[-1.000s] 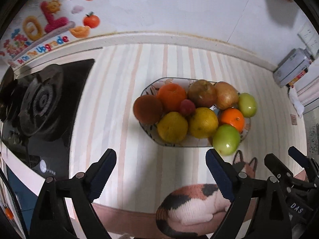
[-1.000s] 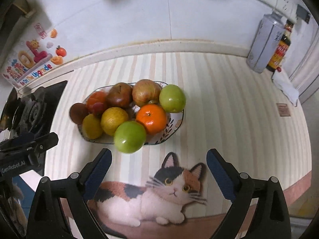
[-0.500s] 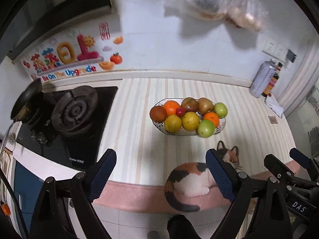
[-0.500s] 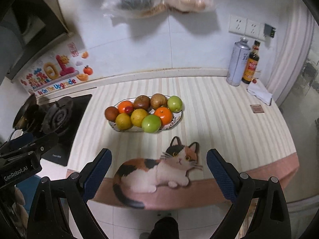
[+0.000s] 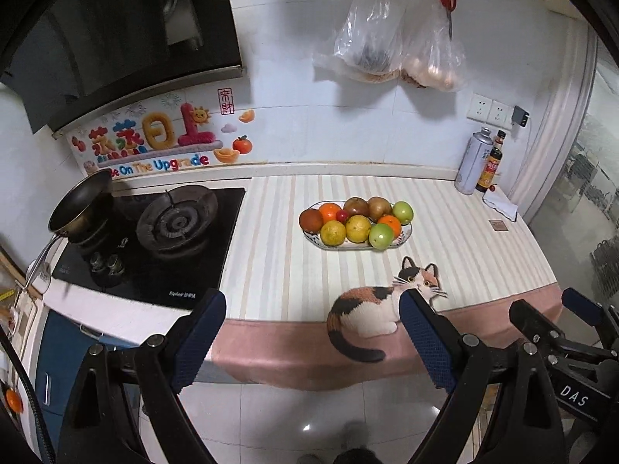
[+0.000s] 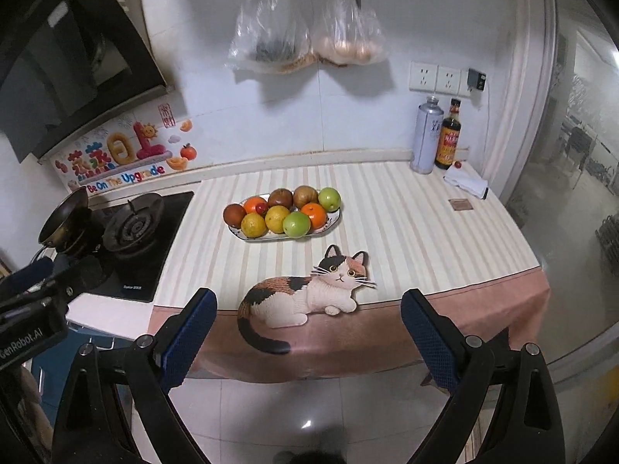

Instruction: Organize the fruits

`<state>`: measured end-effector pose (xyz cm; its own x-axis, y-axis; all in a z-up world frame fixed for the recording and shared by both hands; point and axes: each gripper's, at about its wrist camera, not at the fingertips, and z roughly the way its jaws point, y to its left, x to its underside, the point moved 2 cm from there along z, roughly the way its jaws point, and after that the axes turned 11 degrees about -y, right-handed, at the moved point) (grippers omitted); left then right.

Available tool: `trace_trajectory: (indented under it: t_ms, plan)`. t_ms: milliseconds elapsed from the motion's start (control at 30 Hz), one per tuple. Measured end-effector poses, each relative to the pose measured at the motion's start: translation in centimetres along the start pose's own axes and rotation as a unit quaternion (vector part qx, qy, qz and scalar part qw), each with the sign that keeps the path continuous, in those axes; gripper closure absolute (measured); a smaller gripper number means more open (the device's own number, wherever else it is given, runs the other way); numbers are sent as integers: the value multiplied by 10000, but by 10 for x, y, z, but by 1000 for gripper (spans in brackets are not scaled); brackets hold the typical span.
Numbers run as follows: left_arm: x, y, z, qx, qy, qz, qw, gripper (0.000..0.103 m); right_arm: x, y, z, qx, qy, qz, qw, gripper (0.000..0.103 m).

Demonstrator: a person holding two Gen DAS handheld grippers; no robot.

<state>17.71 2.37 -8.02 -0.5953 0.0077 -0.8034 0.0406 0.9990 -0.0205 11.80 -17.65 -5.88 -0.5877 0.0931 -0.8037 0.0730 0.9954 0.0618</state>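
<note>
An oval patterned plate sits mid-counter on the striped cloth, heaped with fruit: green apples, oranges, yellow citrus, brown fruit and a small red one. My left gripper hangs open and empty, well back from the counter's front edge, over the floor. My right gripper is likewise open and empty, far from the plate. The right gripper's body shows at the left view's lower right.
A cat-shaped mat lies at the counter's front edge. A gas hob with a pan stands left. A spray can and sauce bottle stand back right. Bags hang on the wall.
Both grippers have pulled back and up from just above the plate to beyond the counter's front edge, so the whole counter and wall now show. Their jaws stayed open; the fruit has not moved.
</note>
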Motion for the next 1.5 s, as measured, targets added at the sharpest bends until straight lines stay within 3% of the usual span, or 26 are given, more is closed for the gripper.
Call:
trace_trajectory:
  t_ms: [400, 700, 1133, 1500]
  plan:
    - [22, -9, -74, -34, -312, -82, 9995, 11, 6, -11, -91, -83, -456, -189, 9987, 5]
    - [33, -14, -107, -127, -373, -32, 9992, 11, 7, -15, -123, -269, -555, -283, 9977, 4]
    - [35, -19, -109, -209, -332, -113, 9992, 11, 11, -18, -120, -454, -430, -241, 9977, 4]
    - [21, -24, -85, -392, -382, -157, 9984, 11, -4, -40, -70, -405, -253, -212, 9986, 4]
